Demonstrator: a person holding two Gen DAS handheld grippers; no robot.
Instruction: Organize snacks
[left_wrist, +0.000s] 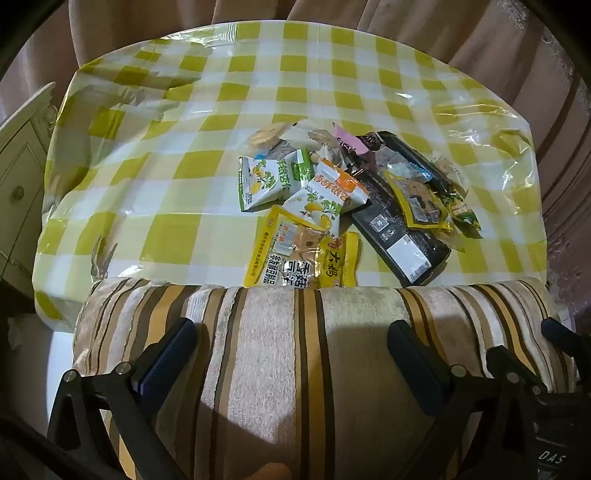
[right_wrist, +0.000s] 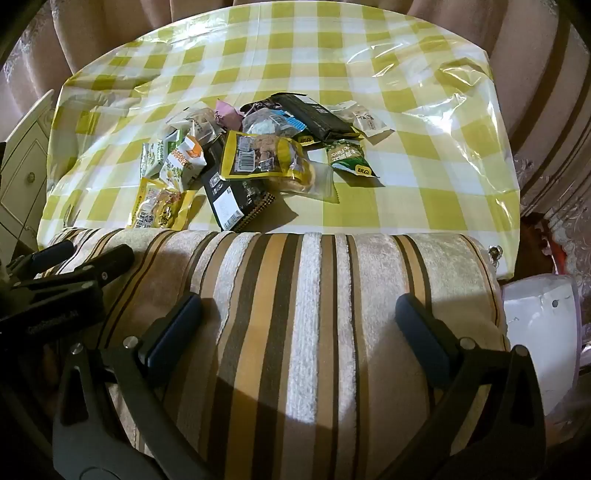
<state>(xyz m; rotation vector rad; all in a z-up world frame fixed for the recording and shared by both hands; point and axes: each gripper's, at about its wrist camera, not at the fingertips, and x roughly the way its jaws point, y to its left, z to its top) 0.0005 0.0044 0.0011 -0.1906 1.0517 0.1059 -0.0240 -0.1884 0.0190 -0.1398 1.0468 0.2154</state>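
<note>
A pile of snack packets (left_wrist: 332, 188) (right_wrist: 255, 155) lies in the middle of a table under a yellow-checked cloth (left_wrist: 177, 155) (right_wrist: 424, 166). It holds a long black box (left_wrist: 399, 229) (right_wrist: 236, 199), a yellow packet (left_wrist: 303, 258) (right_wrist: 162, 206) nearest me, white-and-green packets (left_wrist: 262, 181) and a green packet (right_wrist: 351, 158) at the right side. My left gripper (left_wrist: 291, 343) (right_wrist: 85, 254) and right gripper (right_wrist: 299, 314) (left_wrist: 528, 343) hover side by side over a striped cushion (left_wrist: 277, 362) (right_wrist: 314, 288), short of the table. Both stand open, with nothing between the fingers.
A white cabinet (left_wrist: 18, 177) (right_wrist: 22, 173) stands left of the table. Beige curtains (left_wrist: 480, 33) (right_wrist: 92, 33) hang behind it. A white plastic object (right_wrist: 539, 314) sits at the right beside the cushion. Crinkled clear plastic covers the cloth's right edge (right_wrist: 461, 92).
</note>
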